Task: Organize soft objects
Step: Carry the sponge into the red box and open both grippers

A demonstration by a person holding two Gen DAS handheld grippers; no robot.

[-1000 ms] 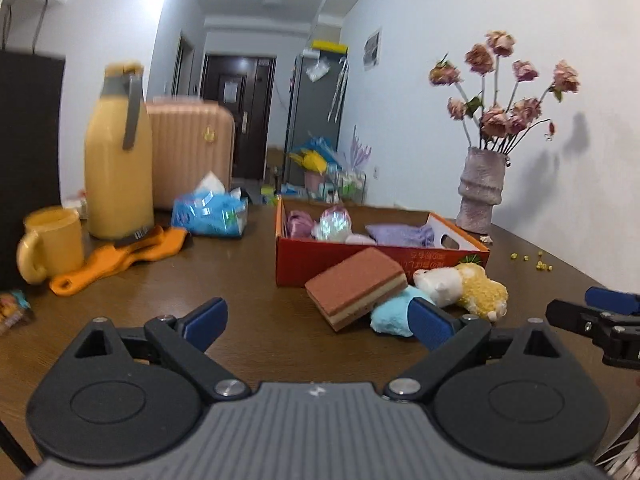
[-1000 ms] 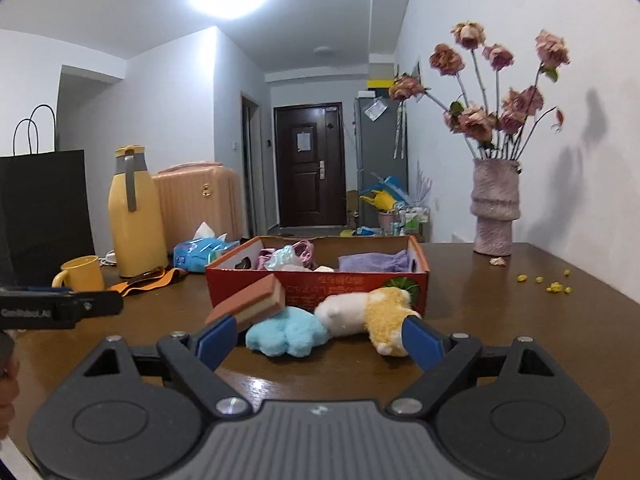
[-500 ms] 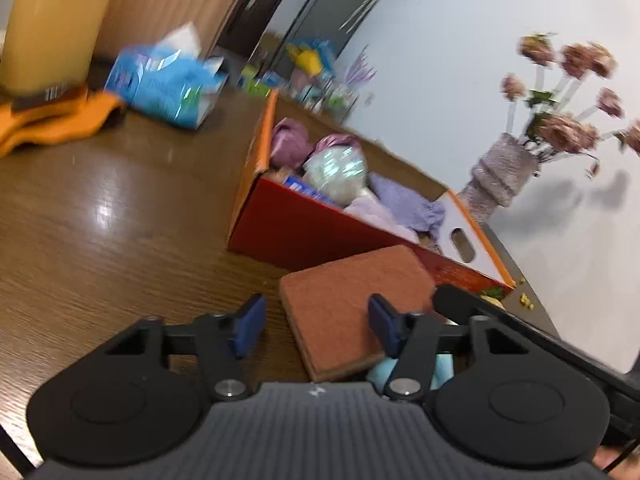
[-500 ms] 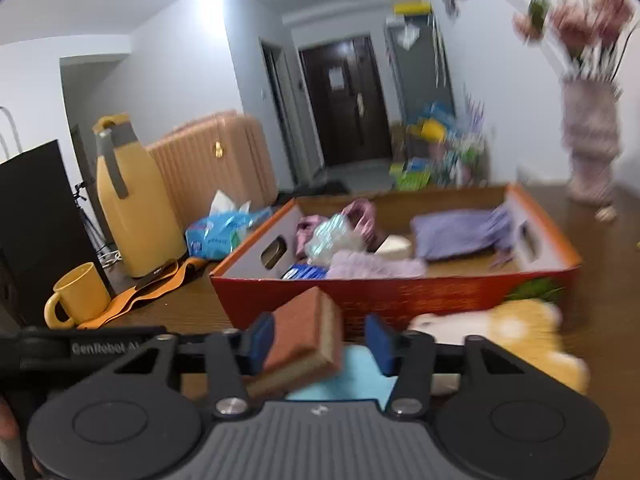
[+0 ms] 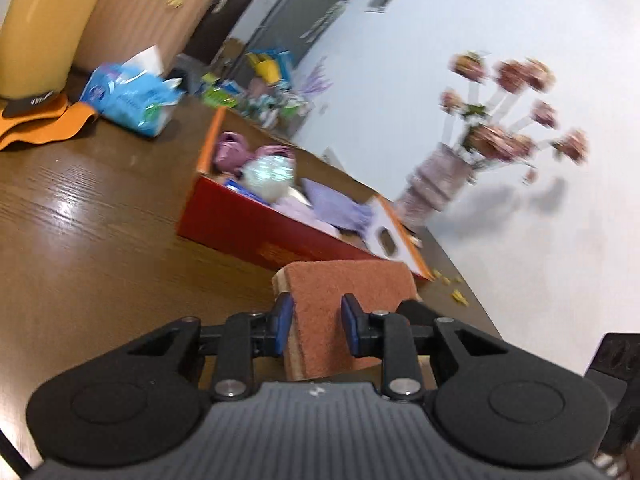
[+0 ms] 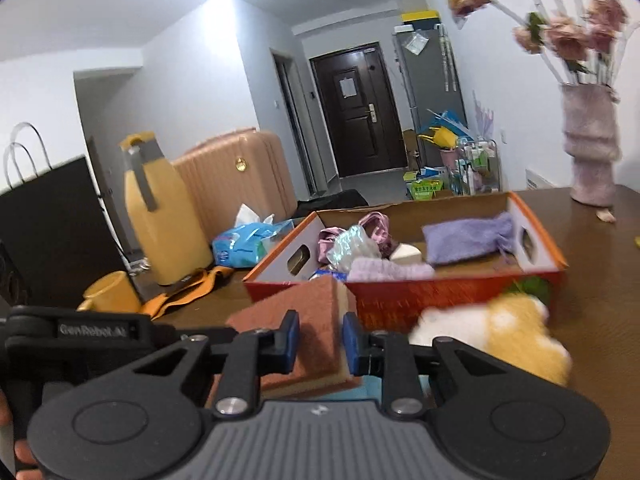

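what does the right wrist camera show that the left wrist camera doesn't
Only the right wrist view shows the yellow mug, the black paper bag, the dark door and the white-and-yellow plush toy. Only the left wrist view shows the yellow crumbs on the table. Both show the brown sponge between each tool's pads, the red box, the tissue pack and the vase.

Sponge (image 6: 316,320) before box (image 6: 452,300), plush toy (image 6: 500,336) right, pouch (image 6: 464,236) inside

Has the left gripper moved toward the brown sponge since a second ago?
Yes. The left gripper has come forward toward the red box, and its fingers have just been closing on the brown sponge.
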